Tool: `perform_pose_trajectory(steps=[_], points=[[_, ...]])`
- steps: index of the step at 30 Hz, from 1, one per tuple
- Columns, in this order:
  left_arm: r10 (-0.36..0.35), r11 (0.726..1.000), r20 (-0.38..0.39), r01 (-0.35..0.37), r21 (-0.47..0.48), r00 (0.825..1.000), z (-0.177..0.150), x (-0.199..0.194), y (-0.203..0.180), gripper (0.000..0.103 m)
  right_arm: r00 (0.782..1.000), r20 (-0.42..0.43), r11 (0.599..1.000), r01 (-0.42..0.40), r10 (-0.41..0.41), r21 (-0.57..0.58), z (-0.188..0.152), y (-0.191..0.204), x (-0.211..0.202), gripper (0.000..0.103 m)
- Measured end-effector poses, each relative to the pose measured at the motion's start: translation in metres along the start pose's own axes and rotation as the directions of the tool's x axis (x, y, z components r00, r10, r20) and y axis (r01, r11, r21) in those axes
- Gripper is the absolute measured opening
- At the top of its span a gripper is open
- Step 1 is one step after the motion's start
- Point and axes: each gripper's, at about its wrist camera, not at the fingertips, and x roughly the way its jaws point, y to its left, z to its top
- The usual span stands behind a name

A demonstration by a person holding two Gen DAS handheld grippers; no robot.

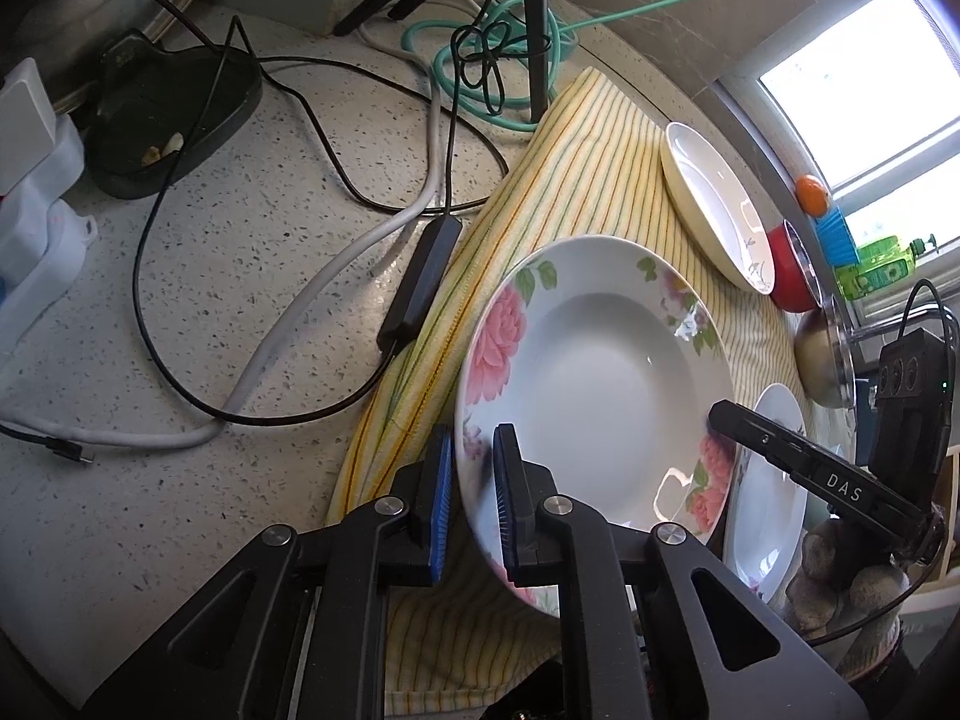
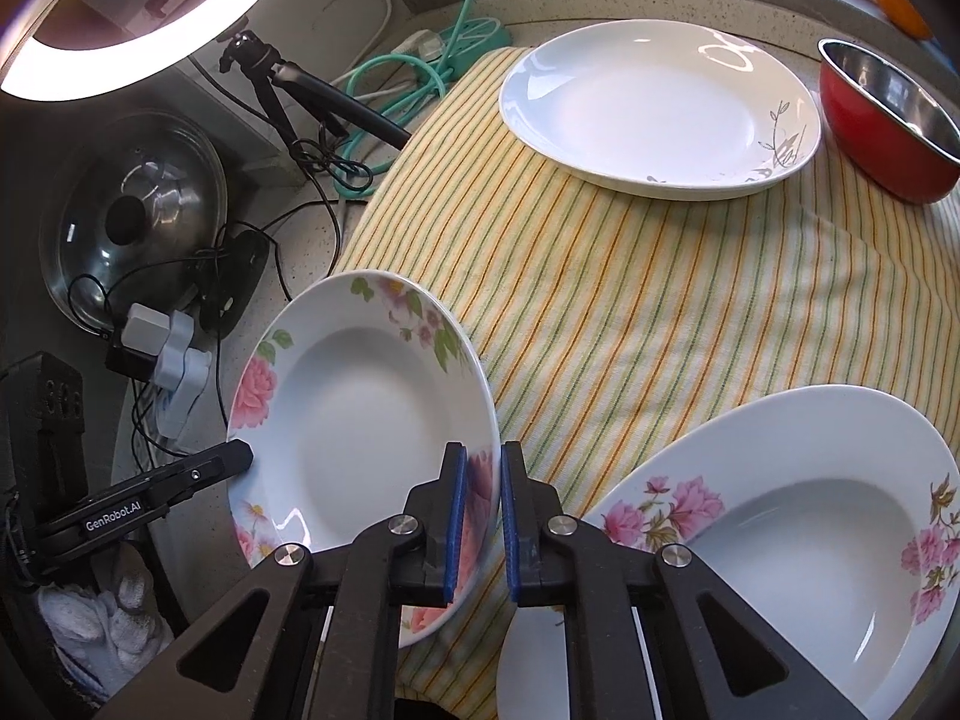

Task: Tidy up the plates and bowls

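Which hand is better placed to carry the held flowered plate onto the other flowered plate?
Right, probably. Both tongs grip the held flowered plate at opposite rims, but the other flowered plate lies just beside the right tongs, away from the left tongs.

1. Rose-patterned deep plate (image 2: 360, 414): white, with a wide rim bearing pink flowers and green leaves. It is tilted, its rim caught between both pairs of jaws, one pair at its left edge and one at its right edge.
2. Second rose-patterned deep plate (image 2: 798, 546): white with pink blossoms, lying just right of the right jaws on the striped cloth (image 2: 630, 300).
3. White plate with grey leaf sprig (image 2: 654, 108): shallow, lying flat on the cloth, well ahead of the right jaws.
4. Red bowl (image 2: 888, 114): steel-lined, tilted, just right of the sprig plate.
5. Steel bowl (image 1: 825, 360): on its side, far right of the left jaws.
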Motion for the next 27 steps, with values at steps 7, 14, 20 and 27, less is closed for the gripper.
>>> perform_pose_trajectory(steps=[7,14,20,27], points=[[0.014,1.0,0.007,-0.014,0.007,1.0,-0.001,-0.001,-0.004,0.011,1.0,0.002,1.0,-0.007,0.007,0.009,-0.001,-0.002,0.0,0.01],[0.04,0.999,0.019,-0.04,0.031,0.999,-0.001,-0.002,-0.008,0.011,1.0,0.01,1.0,-0.014,0.014,0.02,-0.006,-0.002,-0.003,0.01],[0.055,0.997,0.043,-0.057,0.045,0.998,-0.001,-0.007,-0.011,0.011,1.0,0.012,1.0,-0.015,0.014,0.025,-0.01,0.0,-0.004,0.01],[0.044,0.997,0.056,-0.047,0.055,0.997,0.001,-0.014,-0.017,0.011,0.999,0.041,0.999,-0.017,0.016,0.032,-0.011,-0.001,-0.017,0.01]])
